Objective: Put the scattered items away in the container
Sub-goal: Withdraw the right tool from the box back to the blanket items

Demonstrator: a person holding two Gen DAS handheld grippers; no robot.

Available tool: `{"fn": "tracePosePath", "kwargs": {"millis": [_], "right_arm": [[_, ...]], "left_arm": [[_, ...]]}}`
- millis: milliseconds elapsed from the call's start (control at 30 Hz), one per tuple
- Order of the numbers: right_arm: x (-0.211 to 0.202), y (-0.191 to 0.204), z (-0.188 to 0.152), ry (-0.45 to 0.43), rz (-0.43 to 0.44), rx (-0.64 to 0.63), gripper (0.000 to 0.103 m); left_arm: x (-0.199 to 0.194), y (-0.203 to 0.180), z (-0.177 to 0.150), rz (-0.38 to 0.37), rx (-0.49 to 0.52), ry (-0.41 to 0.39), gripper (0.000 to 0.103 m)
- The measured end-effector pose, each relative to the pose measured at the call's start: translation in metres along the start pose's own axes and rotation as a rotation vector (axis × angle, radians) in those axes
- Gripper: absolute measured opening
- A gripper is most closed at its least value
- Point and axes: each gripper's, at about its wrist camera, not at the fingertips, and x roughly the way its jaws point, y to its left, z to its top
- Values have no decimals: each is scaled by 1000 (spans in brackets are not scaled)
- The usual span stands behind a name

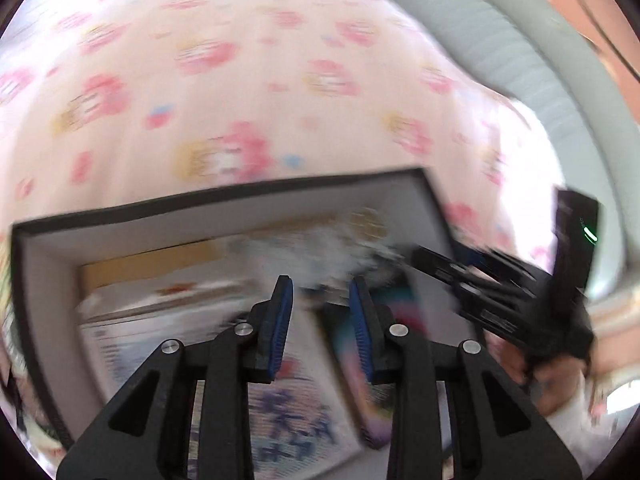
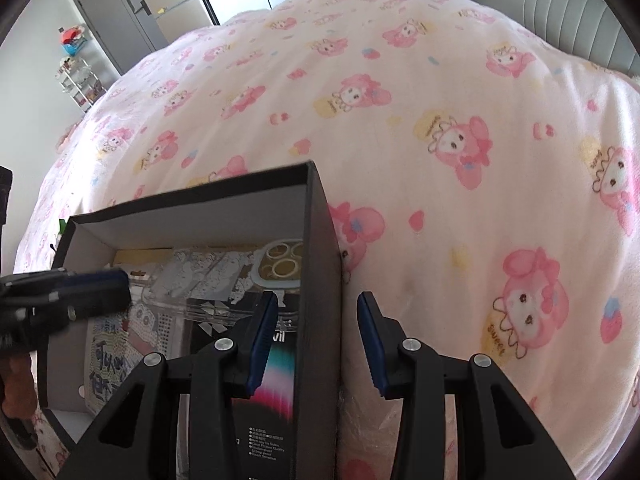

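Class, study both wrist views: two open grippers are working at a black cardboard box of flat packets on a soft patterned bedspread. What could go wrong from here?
1. The right gripper straddles the black cardboard box's right wall, one finger inside, one outside; closing or pushing may crush or tip it on the soft pink cartoon-print bedspread.
2. The left gripper hovers over the same box, near the right gripper; they could collide.
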Motion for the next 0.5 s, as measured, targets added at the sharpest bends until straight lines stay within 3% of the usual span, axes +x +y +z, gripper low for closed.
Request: {"fn": "tracePosePath", "kwargs": {"millis": [133, 267, 333, 500], "right_arm": [[5, -3, 0, 20, -4, 17, 37], [11, -6, -1, 48, 9, 27, 37], [12, -7, -1, 48, 12, 27, 37], [9, -7, -1, 21, 7, 22, 37]], "left_arm": [[20, 25, -4, 45, -87, 51, 28], [32, 13, -1, 63, -50, 50, 38], [31, 11, -2, 76, -34, 45, 38], [16, 17, 1, 14, -63, -6, 38]]}}
